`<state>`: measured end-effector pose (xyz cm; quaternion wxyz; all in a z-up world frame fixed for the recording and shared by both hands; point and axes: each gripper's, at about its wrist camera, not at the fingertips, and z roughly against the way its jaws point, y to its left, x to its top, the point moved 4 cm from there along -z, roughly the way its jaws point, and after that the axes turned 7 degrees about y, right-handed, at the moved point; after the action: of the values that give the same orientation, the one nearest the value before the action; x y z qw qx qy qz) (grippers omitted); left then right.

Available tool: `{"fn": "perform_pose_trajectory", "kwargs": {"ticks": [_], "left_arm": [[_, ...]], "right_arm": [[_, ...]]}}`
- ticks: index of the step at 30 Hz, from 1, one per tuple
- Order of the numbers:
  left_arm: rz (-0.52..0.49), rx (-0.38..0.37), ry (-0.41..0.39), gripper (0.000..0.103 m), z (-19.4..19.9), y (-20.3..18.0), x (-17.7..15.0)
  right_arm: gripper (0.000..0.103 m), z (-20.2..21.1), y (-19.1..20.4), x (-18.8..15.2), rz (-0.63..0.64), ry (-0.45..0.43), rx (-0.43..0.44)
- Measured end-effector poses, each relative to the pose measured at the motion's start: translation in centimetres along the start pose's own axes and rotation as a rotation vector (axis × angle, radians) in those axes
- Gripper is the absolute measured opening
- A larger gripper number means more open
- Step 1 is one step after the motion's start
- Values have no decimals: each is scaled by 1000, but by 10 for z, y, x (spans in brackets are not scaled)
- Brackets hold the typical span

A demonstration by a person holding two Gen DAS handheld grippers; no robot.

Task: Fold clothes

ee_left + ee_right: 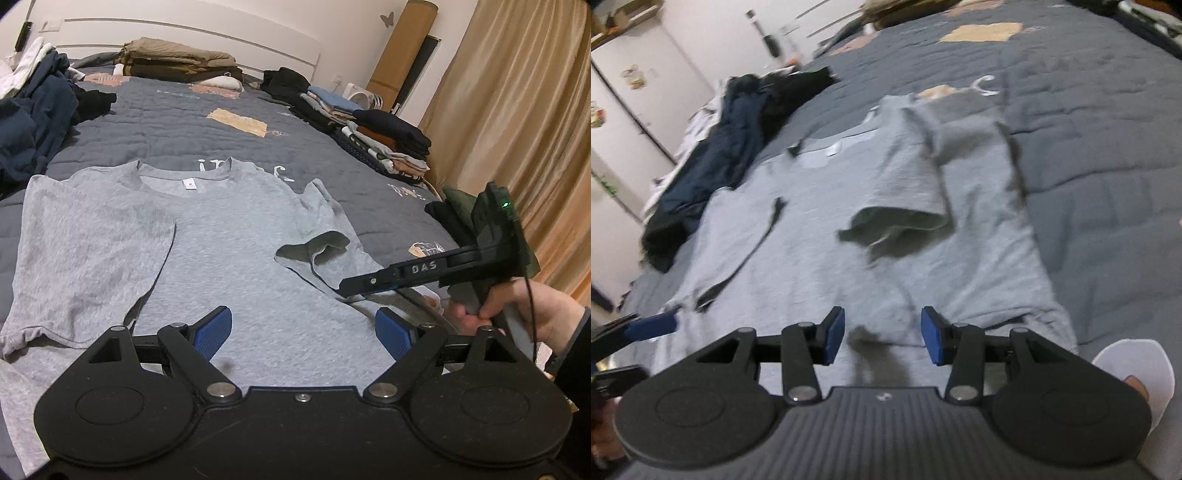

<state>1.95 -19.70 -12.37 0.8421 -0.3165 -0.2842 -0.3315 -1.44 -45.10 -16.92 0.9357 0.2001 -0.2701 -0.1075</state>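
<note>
So your grey t-shirt [229, 236] is lying flat on the bed [166, 122], collar at 12 o'clock in the left wrist view, hem toward you at 6. One side is already folded over the body at 9 o'clock, and the other sleeve [325, 240] is flopped inward at about 3 o'clock, cuff gaping.

Your left hand-held gripper [303, 332] hovers over the lower part of the shirt with its blue pads spread wide, nothing between them. Your right hand-held gripper [882, 334] is released too, pads apart above the hem, though that view is pretty blurry. From the left camera you can see it coming in from 3 o'clock, your hand [517, 310] wrapped around the handle, its tip low over the shirt's edge; can't tell if it touches the cloth.

Around the bed: a messy dark clothes heap [33, 118] at 10 o'clock, tidy folded stacks [373, 129] at 2 o'clock, and a tan folded pile [177, 61] up by the headboard at 12. Curtains [517, 110] hang at 3.
</note>
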Motion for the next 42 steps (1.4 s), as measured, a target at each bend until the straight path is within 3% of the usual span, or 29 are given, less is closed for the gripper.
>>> {"fn": "perform_pose_trajectory", "kwargs": {"ticks": [6,8,13,19,29,35,42], "left_arm": [[-10,0,-8,84,2,-2,0],[-12,2,-6,84,1,-2,0],[-8,2,1,84,0,-3,-1],[-3,-2,2,84,-1,-2,0],[-11,-13,-25,84,5,-7,2],[-16,11,-33,84,5,-8,0],[-61,71,-33,84,0,-6,-5]], "right_arm": [[45,15,-8,11,-100,-168,-24],[45,11,-12,12,-108,-179,-70],[45,-19,-12,3,-119,4,-28],[46,-5,-3,-6,-90,93,24],[46,55,10,-9,-180,-129,-153],[50,87,7,-9,-252,-331,-139],[51,87,-11,-6,-328,-375,-126]]}}
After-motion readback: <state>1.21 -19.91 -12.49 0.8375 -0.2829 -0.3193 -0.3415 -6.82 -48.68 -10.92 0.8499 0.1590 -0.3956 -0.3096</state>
